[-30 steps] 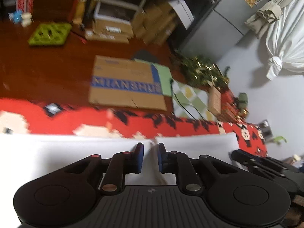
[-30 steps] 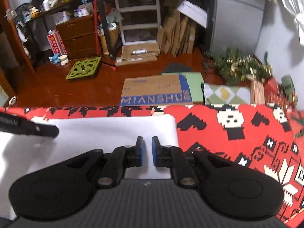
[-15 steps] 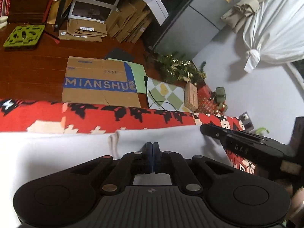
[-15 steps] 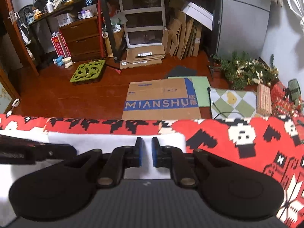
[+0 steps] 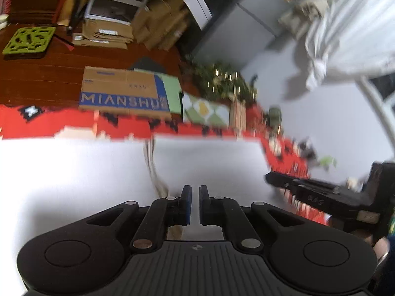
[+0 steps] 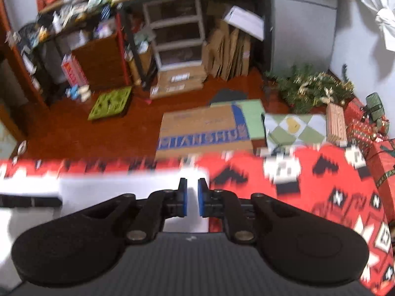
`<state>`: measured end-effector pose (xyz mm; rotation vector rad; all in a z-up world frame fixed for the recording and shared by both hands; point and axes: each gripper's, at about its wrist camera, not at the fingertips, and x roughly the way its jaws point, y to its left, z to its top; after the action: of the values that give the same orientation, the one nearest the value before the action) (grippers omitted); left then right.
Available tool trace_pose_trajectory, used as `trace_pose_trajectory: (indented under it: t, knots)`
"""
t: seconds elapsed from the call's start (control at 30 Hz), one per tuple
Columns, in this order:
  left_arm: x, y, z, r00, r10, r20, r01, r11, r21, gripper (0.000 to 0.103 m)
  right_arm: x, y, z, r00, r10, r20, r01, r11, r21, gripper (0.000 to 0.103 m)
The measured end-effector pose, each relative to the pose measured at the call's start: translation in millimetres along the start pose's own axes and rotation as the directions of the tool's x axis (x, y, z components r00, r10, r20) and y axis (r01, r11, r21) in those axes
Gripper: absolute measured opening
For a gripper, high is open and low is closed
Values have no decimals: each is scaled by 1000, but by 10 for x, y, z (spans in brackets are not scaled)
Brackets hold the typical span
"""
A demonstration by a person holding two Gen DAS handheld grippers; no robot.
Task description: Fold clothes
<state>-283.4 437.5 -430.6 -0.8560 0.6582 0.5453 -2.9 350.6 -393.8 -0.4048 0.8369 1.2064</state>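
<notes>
Both the left claw point(image 5: 192, 204) and right claw point(image 6: 192, 198) are hovering released over the white garment point(image 5: 86, 172), risking a crooked fold if they are pinching unevenly.

- A white garment point(image 5: 209, 167) is spread flat on a red patterned cover.
- Its far edge is laid straight, parallel to the cover's far edge and a little short of it.
- A seam or fold line point(image 5: 154, 170) is seen running from the far edge toward the near side.
- In the right wrist view, the garment's right far corner point(image 6: 197, 175) is shown, squared off; motion blur hides finer detail.
</notes>
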Motion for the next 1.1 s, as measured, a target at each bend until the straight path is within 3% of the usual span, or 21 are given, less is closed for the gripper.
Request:
trace_pose_trajectory:
  t: [0.1,0.3,0.4,0.5,0.57,0.7,0.9,1.0,1.1]
  knots:
    - [-10,26,-104,1000,5,-16,-5,1000,15,4,-123,-7,-287,999,-9,-46,8,1000,-30,9]
    - [-110,-20,-109,1000,11,17,-12,1000,11,4,-452,-58,-664,999,-40,-37,40,999,-11,9]
    - [-82,-139,-100,1000,-18,18,17,999,36,4,-591,-12,-664,999,-48,-5,48,999,5,7]
    - [48,-243,-139,1000,8,-18,-6,995,104,4,-597,145,-646,1000,-19,19,19,1000,-20,7]
    - [83,-216,-179,999,30,-24,-27,991,131,4,-516,225,-623,1000,-5,-9,5,1000,-22,7]
    - [-10,-117,-168,999,48,-26,-44,993,112,3,-521,142,-784,1000,-4,-27,4,1000,-11,0]
    - [-192,-164,-179,999,45,0,-45,995,85,3,-728,-110,-942,995,-52,-82,56,997,44,2]
    - [-125,-255,-167,1000,21,5,-22,996,86,3,-884,-131,-890,998,-57,-36,60,995,84,2]
    - [-7,-346,-156,1000,4,1,-4,995,100,3,-860,49,-755,999,-33,11,32,998,50,3]
